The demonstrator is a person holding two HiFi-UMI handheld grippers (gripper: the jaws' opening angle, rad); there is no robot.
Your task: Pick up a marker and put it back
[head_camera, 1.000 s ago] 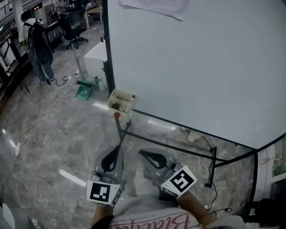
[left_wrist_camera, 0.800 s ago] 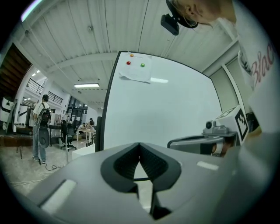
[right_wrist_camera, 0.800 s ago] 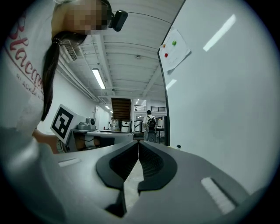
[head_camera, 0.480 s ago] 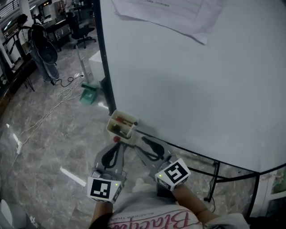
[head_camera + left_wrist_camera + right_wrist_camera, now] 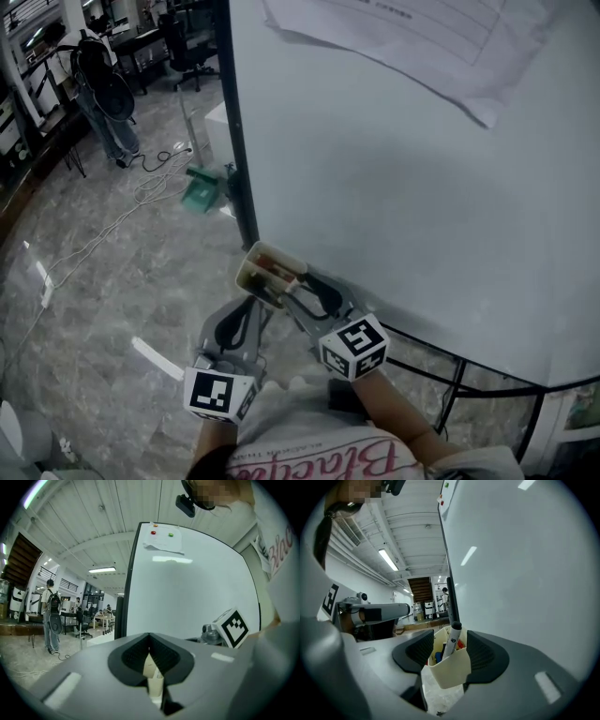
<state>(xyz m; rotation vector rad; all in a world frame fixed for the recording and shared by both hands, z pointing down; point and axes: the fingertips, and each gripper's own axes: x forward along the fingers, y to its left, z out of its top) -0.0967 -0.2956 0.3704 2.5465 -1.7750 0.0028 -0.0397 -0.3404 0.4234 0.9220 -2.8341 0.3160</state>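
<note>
A cream marker holder (image 5: 267, 275) hangs at the lower left corner of the whiteboard (image 5: 394, 187). My right gripper (image 5: 298, 292) sits right up against it. In the right gripper view the holder (image 5: 447, 670) lies between the jaws of the right gripper (image 5: 450, 645), which are opening. A white marker with a black cap (image 5: 451, 641) stands in the holder, free of the pads, among red and blue ones. My left gripper (image 5: 236, 328) hangs just below and left of the holder. Its jaws (image 5: 150, 645) are together with nothing held.
A sheet of paper (image 5: 422, 37) is stuck high on the board. The board's black stand legs (image 5: 459, 384) run along the floor at the right. On the marble floor to the left lie cables (image 5: 122, 211) and a green object (image 5: 202, 192). A person with a backpack (image 5: 103, 103) stands far left.
My right gripper moved forward to the holder and its jaws went from shut to open. The holder now appears lower and closer in the head view. The left gripper stayed shut.
</note>
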